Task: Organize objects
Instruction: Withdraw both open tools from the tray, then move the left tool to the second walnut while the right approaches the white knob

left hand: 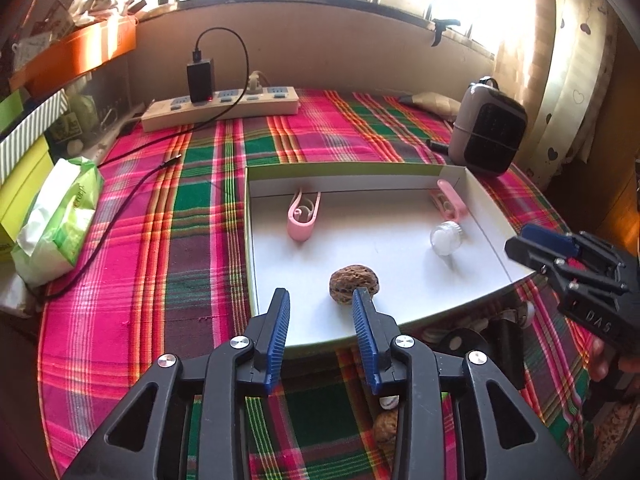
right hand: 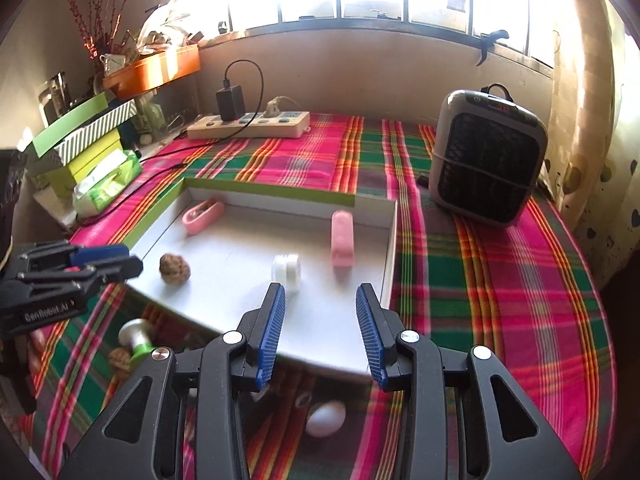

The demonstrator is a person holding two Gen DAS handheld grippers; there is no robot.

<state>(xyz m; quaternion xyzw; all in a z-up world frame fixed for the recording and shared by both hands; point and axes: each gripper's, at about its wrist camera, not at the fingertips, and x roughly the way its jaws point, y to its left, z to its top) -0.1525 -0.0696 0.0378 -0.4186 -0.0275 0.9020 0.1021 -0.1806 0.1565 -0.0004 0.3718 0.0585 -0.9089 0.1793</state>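
Observation:
A shallow white box (left hand: pixel 380 224) with a green rim lies on the plaid cloth. In it are a brown walnut (left hand: pixel 354 283), a small clear jar (left hand: pixel 446 237) and two pink clips (left hand: pixel 302 216) (left hand: pixel 450 200). My left gripper (left hand: pixel 322 300) hovers open over the box's near edge, with the walnut just beyond its right fingertip and nothing between the pads. My right gripper (right hand: pixel 320 292) is open and empty too, over the box's (right hand: pixel 240 248) near right part, behind the jar (right hand: pixel 286 272). Each gripper shows in the other's view (left hand: pixel 520 240) (right hand: pixel 120 260). The walnut (right hand: pixel 175 268) rests free.
In front of the box lie a second walnut (right hand: pixel 120 360), a green and white knob-like piece (right hand: pixel 138 340) and a white egg-shaped thing (right hand: pixel 326 418). A power strip (left hand: pixel 220 108) with a cable sits at the back, a heater (right hand: pixel 486 160) at the right, a tissue pack (left hand: pixel 60 220) at the left.

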